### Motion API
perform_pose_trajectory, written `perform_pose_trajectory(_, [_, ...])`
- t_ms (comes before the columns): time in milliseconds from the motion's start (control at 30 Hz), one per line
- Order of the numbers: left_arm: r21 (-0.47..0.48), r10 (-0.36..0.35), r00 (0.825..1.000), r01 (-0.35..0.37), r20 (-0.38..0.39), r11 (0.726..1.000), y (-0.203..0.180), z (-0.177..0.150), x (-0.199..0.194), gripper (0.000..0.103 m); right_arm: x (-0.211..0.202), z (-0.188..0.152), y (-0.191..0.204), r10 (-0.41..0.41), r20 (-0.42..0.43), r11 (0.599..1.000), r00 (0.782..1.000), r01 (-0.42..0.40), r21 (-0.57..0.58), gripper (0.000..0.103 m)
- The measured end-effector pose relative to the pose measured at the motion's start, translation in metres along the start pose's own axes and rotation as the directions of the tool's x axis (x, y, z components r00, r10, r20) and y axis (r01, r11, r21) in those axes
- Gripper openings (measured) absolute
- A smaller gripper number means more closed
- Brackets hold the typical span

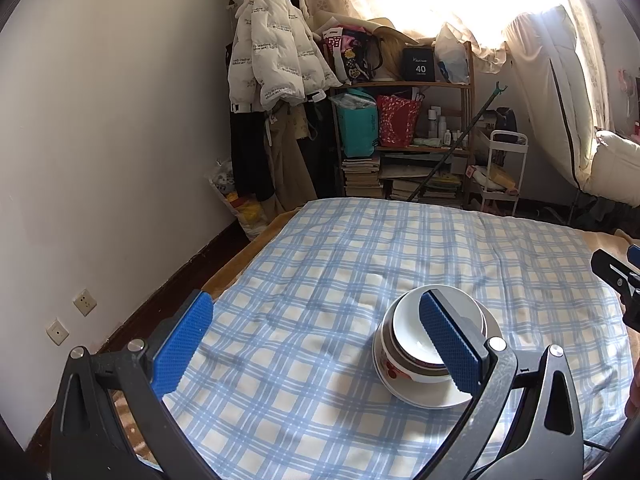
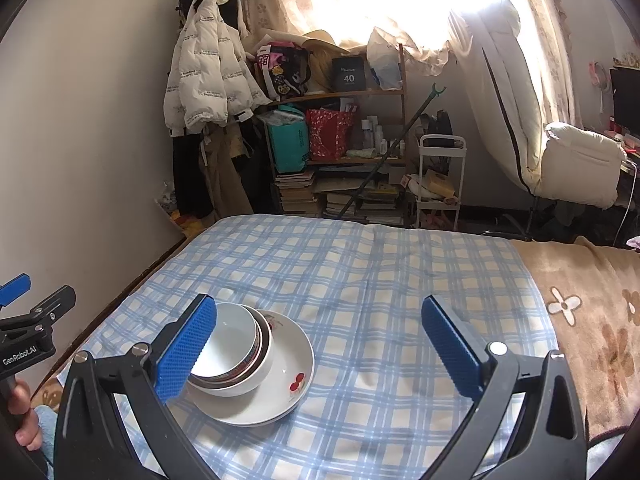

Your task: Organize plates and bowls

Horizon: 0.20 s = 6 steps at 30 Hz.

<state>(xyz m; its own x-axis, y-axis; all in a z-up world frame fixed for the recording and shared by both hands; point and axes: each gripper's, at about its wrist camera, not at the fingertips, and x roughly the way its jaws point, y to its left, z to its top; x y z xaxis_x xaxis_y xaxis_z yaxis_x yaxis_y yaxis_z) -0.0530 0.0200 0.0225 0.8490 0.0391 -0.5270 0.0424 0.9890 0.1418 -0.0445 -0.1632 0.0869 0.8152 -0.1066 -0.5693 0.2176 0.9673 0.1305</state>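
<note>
A stack of nested bowls (image 1: 416,344) sits on a white plate (image 1: 440,398) on the blue checked cloth. In the right wrist view the bowls (image 2: 236,344) rest on the plate (image 2: 288,360), which has a red cherry print. My left gripper (image 1: 316,344) is open and empty; its right finger stands in front of the bowls. My right gripper (image 2: 320,348) is open and empty, above the cloth; its left finger overlaps the bowls' left edge. Each gripper shows at the edge of the other's view.
The blue checked cloth (image 1: 340,264) covers a bed with a brown flowered blanket (image 2: 592,320) on the right. A white wall (image 1: 100,140) runs along the left. A cluttered shelf (image 1: 404,128), a hanging white jacket (image 1: 276,48) and a small white cart (image 1: 504,168) stand beyond the bed.
</note>
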Motion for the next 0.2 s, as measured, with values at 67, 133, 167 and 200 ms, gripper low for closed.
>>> perform_pose_trajectory(67, [0.004,0.003,1.0,-0.003,0.0,1.0,-0.0003,0.0002,-0.0001,0.102,0.0001,0.0001,-0.0003,0.001,0.0,1.0,1.0,-0.001,-0.002,0.103])
perform_pose_trajectory(133, [0.005,0.004,1.0,-0.004,0.0,1.0,-0.0005,0.0006,-0.0002,0.102,0.0001,0.0001,-0.0005,0.0,0.0,1.0,1.0,0.0,-0.001,0.103])
perform_pose_trajectory(167, [0.006,0.003,1.0,-0.003,0.0,1.0,-0.001,0.0007,0.0,0.102,0.0002,0.0001,-0.0005,0.001,-0.001,1.0,1.0,-0.001,0.0,0.103])
perform_pose_trajectory(200, [0.005,0.001,1.0,-0.001,0.0,1.0,-0.0009,0.0007,0.0,0.102,0.0001,0.0001,-0.0011,0.001,-0.001,1.0,1.0,-0.001,0.0,0.103])
